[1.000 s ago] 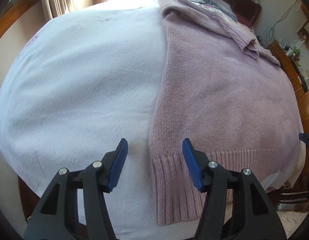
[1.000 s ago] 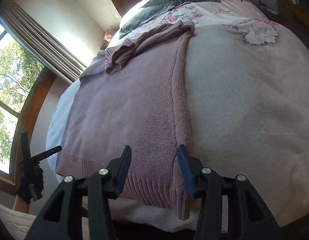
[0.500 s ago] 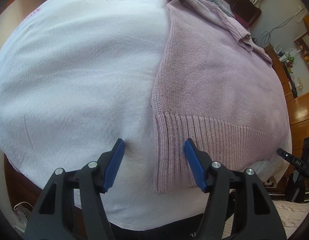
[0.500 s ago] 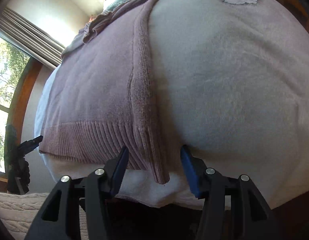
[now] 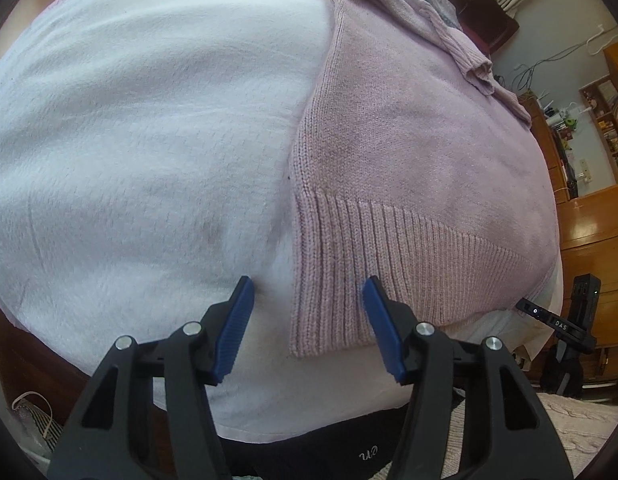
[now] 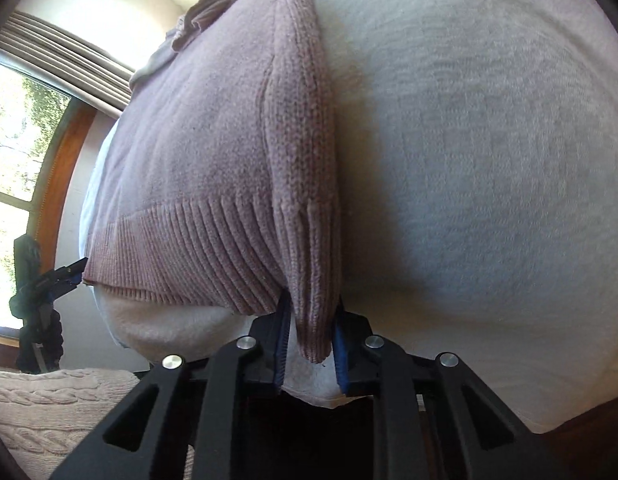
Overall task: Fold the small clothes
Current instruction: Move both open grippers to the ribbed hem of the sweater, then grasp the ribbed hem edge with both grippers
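In the left wrist view, the left claw (image 5: 308, 328) is wide open and holds nothing. Its blue pads stand on both sides of the near left corner of the pink sweater (image 5: 409, 152), which lies flat on the white bed cover (image 5: 149, 140). The ribbed hem (image 5: 389, 256) hangs slightly over the bed edge.

In the right wrist view, the right claw (image 6: 309, 344) is closed on the other hem corner (image 6: 315, 320) of the sweater (image 6: 213, 128); the knit is pinched between the pads. The sleeves seem already laid inward. I judge the folding is at an early stage: the left corner is not yet gripped, and the body is still unfolded.
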The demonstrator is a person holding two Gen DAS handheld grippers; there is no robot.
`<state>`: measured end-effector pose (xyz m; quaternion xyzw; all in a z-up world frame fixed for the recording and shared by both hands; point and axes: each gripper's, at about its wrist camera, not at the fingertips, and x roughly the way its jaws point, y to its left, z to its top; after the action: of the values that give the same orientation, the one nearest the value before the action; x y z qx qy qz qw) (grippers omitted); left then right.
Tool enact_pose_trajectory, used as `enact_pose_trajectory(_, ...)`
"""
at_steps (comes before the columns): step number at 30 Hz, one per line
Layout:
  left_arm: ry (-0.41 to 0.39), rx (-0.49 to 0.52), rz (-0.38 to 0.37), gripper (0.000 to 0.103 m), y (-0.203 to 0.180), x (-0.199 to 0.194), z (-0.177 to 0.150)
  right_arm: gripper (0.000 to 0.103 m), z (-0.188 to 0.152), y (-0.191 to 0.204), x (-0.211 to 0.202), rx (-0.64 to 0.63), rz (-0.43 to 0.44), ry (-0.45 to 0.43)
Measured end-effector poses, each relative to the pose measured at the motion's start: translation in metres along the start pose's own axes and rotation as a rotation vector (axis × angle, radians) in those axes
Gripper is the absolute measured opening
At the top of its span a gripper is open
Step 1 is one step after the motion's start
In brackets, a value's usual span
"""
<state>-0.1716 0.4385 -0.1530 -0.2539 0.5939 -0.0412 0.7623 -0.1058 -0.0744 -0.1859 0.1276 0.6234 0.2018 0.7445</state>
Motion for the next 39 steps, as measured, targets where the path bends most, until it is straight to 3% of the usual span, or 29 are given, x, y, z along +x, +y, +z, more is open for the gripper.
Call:
enact_pose_trajectory(2, 0.008, -0.009, -0.044, 0.046, -0.002, 0.001, 0.001, 0.016, 0.001, 0.003, -0.001, -0.01, -0.002, -0.001)
enact_pose_trajectory(5, 0.019, -0.027, -0.054, 0.039, -0.002, 0.005, 0.002, 0.013, 0.002, 0.005, -0.004, -0.009, 0.028, -0.008)
enact_pose_trajectory(7, 0.017, -0.061, -0.085, 0.022, 0.004, 0.004, 0.001, 0.012, 0.0, 0.008, -0.007, -0.002, 0.058, -0.016)
enact_pose_trajectory(10, 0.01, -0.12, -0.172, 0.01, 0.011, 0.001, 0.001, 0.012, -0.002, 0.009, -0.015, 0.02, 0.135, -0.033)
enact_pose_trajectory(15, -0.032, -0.141, -0.337, 0.008, 0.004, -0.017, 0.004, 0.011, 0.002, 0.011, -0.035, 0.065, 0.348, -0.101)
enact_pose_trajectory(19, -0.095, -0.153, -0.402, 0.008, 0.0, -0.038, 0.017, 0.011, 0.015, 0.014, -0.06, 0.091, 0.501, -0.19)
enact_pose_trajectory(23, -0.153, -0.138, -0.445, 0.008, -0.005, -0.054, 0.036, 0.011, 0.036, 0.014, -0.079, 0.103, 0.581, -0.256)
enact_pose_trajectory(31, -0.241, -0.183, -0.485, 0.008, 0.008, -0.056, 0.085, 0.011, 0.106, 0.012, -0.083, 0.098, 0.494, -0.297)
enact_pose_trajectory(39, -0.21, -0.242, -0.473, 0.009, 0.02, -0.019, 0.134, 0.011, 0.161, -0.011, -0.054, 0.165, 0.42, -0.27)
